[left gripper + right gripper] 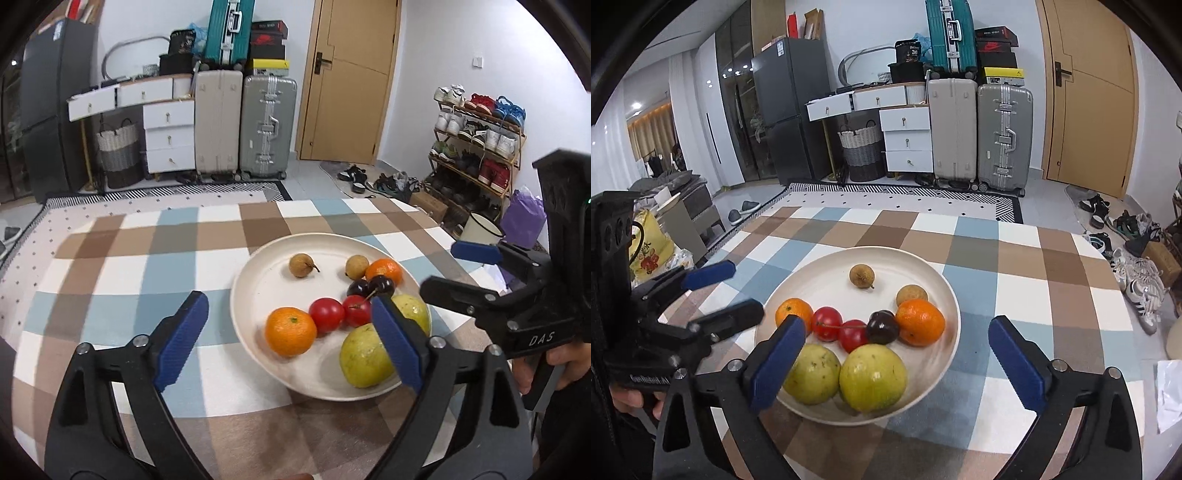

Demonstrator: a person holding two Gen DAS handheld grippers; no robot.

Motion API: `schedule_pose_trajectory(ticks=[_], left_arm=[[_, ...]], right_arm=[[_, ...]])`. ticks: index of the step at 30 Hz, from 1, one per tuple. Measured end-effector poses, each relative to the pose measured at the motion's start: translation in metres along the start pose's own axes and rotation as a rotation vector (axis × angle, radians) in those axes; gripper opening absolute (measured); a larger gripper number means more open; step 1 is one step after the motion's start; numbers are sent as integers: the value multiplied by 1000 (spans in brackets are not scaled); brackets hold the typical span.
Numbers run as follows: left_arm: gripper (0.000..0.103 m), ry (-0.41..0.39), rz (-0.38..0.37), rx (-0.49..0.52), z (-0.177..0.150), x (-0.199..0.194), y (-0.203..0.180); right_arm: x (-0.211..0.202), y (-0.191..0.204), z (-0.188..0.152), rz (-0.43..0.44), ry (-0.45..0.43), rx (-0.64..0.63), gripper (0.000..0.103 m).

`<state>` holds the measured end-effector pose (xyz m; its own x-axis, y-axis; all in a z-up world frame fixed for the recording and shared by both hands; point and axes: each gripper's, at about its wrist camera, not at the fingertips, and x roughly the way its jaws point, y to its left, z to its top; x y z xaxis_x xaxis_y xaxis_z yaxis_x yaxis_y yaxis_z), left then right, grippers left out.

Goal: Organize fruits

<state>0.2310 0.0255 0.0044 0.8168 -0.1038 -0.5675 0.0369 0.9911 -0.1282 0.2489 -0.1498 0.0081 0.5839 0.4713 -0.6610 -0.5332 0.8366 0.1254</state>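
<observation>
Nearest the right wrist camera, the right gripper (pixel 897 365) stands with its blue ribbed pads wide apart and nothing between them; the left pad overlaps the near-left guava while the right pad hangs over the checked tablecloth (pixel 1015 266) beyond the plate's rim. The left gripper (pixel 291 343) is likewise wide and empty, its right pad crossing the near guava in its own view.

All the fruit sits on the round cream plate (pixel 820 273), which lies straight ahead at twelve o'clock from the right gripper and toward one o'clock from the left, so the right hand looks the nearer and better lined up. At the plate's six o'clock two yellow-green guavas (pixel 873 376) lie touching side by side, round, dull-skinned and speckled. Behind them runs a row from nine to three o'clock: a small orange (pixel 792 312), two glossy red cherry-like fruits (pixel 827 323), a dark cherry (pixel 882 326) and a second orange (pixel 919 321) with pebbled skin, all close or touching. That row's long axis runs crosswise to the right gripper's fingers. Farther back two brown, rough-skinned longans (pixel 861 275) sit apart, one with a short stem.

The round, smooth fruits would probably roll if nudged
</observation>
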Motion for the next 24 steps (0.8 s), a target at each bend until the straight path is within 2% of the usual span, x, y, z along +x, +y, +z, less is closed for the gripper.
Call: schedule_pose_trajectory(ticks=[2, 9, 18, 24], left_arm=[[103, -19, 13, 7, -2, -9, 1], [102, -70, 11, 5, -13, -41, -1], [102, -112, -1, -18, -37, -73, -7], [102, -171, 31, -36, -50, -88, -9]], right_arm=[[-4, 1, -5, 4, -5, -7, 102], [-32, 3, -21, 52, -70, -3, 102], [-59, 6, -49, 73, -143, 8, 102], [-70, 11, -63, 73, -184, -18, 103]])
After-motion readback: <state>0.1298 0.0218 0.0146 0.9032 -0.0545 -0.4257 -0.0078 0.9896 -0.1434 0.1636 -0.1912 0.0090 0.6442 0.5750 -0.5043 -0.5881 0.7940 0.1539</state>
